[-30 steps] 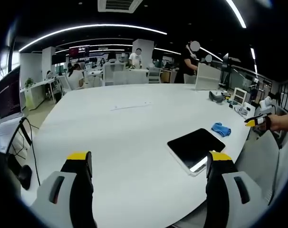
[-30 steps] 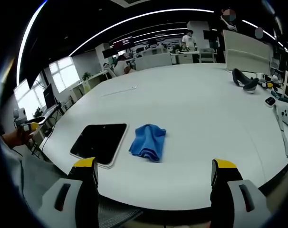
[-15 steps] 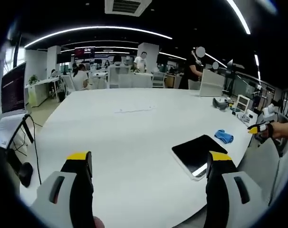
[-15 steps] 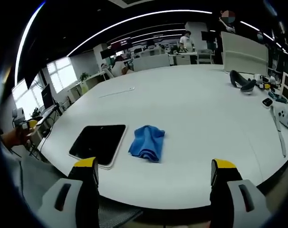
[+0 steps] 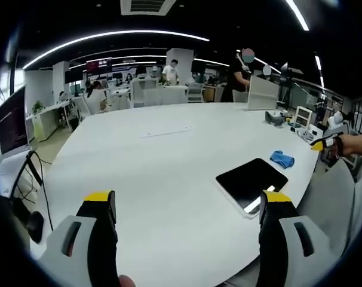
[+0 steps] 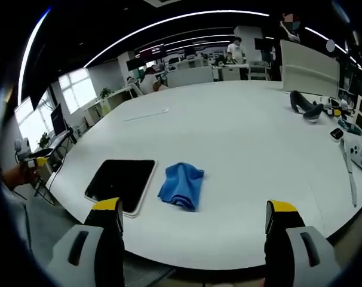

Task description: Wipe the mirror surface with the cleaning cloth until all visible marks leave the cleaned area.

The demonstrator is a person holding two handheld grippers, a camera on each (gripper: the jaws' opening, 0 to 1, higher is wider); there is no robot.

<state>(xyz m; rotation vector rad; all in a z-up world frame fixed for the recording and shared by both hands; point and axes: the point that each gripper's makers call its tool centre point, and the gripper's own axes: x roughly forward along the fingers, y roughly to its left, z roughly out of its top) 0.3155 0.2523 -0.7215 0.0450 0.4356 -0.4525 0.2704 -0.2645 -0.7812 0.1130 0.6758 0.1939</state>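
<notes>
A dark, white-framed mirror lies flat near the table's edge, also seen as the mirror in the right gripper view. Beside it rests a crumpled blue cleaning cloth, which appears small as the cloth beyond the mirror in the left gripper view. My left gripper is open above the white table, the mirror just inside its right jaw. My right gripper is open too, held short of the cloth and mirror with nothing between its jaws. The other gripper shows at the far right.
The big white round table carries a thin white strip far off, a dark tool and small devices at the right edge. People sit and stand at desks behind. A monitor and cables stand left of the table.
Both views drifted slightly; the cloth and mirror sit a little lower in the right gripper view. The things on the table have not moved and both grippers stay open.
</notes>
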